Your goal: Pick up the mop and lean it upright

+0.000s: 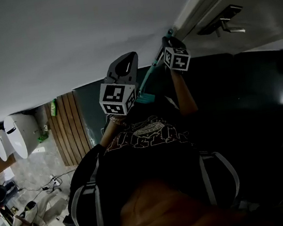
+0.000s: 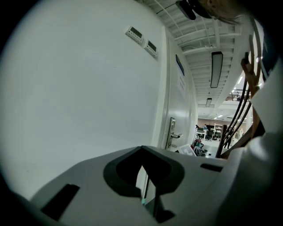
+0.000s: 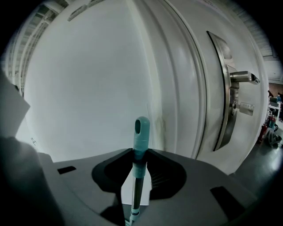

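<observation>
The mop's handle [image 3: 138, 176] is a thin dark pole with a teal end cap [image 3: 141, 132]. In the right gripper view it stands upright between the jaws of my right gripper [image 3: 139, 152], which is shut on it just below the cap, close to a white wall. In the head view the teal-and-dark handle [image 1: 149, 77] slants from my right gripper [image 1: 172, 40] down past my left gripper [image 1: 126, 60]. The jaws of my left gripper [image 2: 142, 150] meet at their tips with nothing gripped. A thin length of the pole [image 2: 144, 187] shows through the slit below them. The mop head is hidden.
A white door with a metal lever handle [image 3: 241, 77] stands just right of the wall; the lever handle [image 1: 221, 23] also shows in the head view. Wooden slats [image 1: 69, 126] and a white toilet [image 1: 19, 133] lie to the left. A lit room with furniture [image 2: 208, 132] opens beyond the door.
</observation>
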Demonstrator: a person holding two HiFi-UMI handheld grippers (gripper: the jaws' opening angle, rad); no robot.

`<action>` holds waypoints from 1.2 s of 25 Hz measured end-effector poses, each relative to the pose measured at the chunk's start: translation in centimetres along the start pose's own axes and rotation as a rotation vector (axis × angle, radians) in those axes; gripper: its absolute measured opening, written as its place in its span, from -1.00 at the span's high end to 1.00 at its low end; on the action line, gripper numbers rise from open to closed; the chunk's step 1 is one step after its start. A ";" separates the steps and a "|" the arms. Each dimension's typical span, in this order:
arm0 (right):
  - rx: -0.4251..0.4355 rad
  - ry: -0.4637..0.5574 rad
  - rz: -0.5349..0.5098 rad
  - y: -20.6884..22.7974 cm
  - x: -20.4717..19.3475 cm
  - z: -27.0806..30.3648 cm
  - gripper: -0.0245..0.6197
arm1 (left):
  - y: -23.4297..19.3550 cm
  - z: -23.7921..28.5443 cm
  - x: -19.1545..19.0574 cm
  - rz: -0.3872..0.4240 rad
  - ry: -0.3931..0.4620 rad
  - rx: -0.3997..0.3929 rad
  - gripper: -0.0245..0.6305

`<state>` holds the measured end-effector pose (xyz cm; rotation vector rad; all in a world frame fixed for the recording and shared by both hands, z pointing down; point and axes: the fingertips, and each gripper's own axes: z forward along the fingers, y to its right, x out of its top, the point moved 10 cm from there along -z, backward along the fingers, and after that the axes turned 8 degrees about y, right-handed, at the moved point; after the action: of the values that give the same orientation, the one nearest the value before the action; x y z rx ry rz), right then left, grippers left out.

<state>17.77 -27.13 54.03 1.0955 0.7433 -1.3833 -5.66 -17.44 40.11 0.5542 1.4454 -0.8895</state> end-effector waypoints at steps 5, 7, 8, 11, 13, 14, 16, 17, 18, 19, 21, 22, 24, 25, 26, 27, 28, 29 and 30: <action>-0.011 0.005 0.002 0.4 0.0 0.5 0.58 | -0.4 0.1 0.0 -0.003 -0.001 0.012 0.79; -0.018 0.005 0.009 0.5 0.0 0.5 0.58 | -0.4 0.2 0.0 -0.005 0.000 0.012 0.79; -0.021 0.004 0.012 0.6 0.0 0.6 0.58 | -0.4 0.2 0.0 -0.006 0.000 0.012 0.79; -0.029 0.004 0.021 0.9 0.0 0.7 0.58 | -0.3 0.3 0.0 -0.007 -0.005 0.009 0.79; -0.025 0.007 0.026 1.0 -0.1 1.0 0.58 | -0.4 0.3 0.0 -0.005 -0.010 0.007 0.79; -0.022 0.009 0.027 1.0 -0.1 1.2 0.58 | -0.4 0.4 0.0 -0.004 -0.012 0.008 0.79; -0.021 0.009 0.026 1.0 0.0 1.2 0.58 | -0.5 0.3 0.0 -0.005 -0.011 0.012 0.79; -0.023 0.009 0.026 1.0 0.0 1.1 0.58 | -0.5 0.3 0.0 -0.006 -0.010 0.014 0.79; -0.023 0.010 0.027 1.0 0.1 1.1 0.58 | -0.5 0.2 0.0 -0.007 -0.008 0.015 0.79; -0.023 0.009 0.029 1.0 0.0 1.1 0.58 | -0.5 0.2 0.0 -0.009 -0.006 0.015 0.79; -0.016 0.002 0.026 1.0 -0.1 1.1 0.58 | -0.5 0.2 0.0 -0.012 -0.003 0.012 0.79; -0.011 -0.001 0.021 0.9 -0.2 1.1 0.58 | -0.4 0.2 0.0 -0.013 -0.003 0.010 0.79; -0.003 -0.003 0.012 0.8 0.0 1.0 0.58 | -0.4 0.2 0.0 -0.015 -0.002 0.007 0.79; -0.003 -0.001 0.011 0.8 0.1 0.8 0.58 | -0.3 0.2 0.0 -0.016 -0.002 0.006 0.79; -0.003 0.003 0.011 0.8 0.1 0.6 0.58 | -0.3 0.2 0.0 -0.016 -0.002 0.005 0.79; -0.004 0.007 0.011 0.8 0.2 0.4 0.58 | -0.2 0.1 0.0 -0.016 -0.002 0.003 0.79; -0.005 0.010 0.010 0.8 0.3 0.2 0.58 | -0.2 0.1 0.0 -0.016 -0.003 0.001 0.79; -0.005 0.012 0.009 0.8 0.4 -0.1 0.58 | -0.2 0.1 0.0 -0.016 -0.003 -0.001 0.79; -0.006 0.015 0.008 0.8 0.5 -0.3 0.58 | -0.1 0.1 0.0 -0.016 -0.002 -0.003 0.79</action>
<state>18.67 -27.19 53.62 1.1041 0.7526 -1.3672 -5.69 -17.57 40.18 0.5399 1.4504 -0.9001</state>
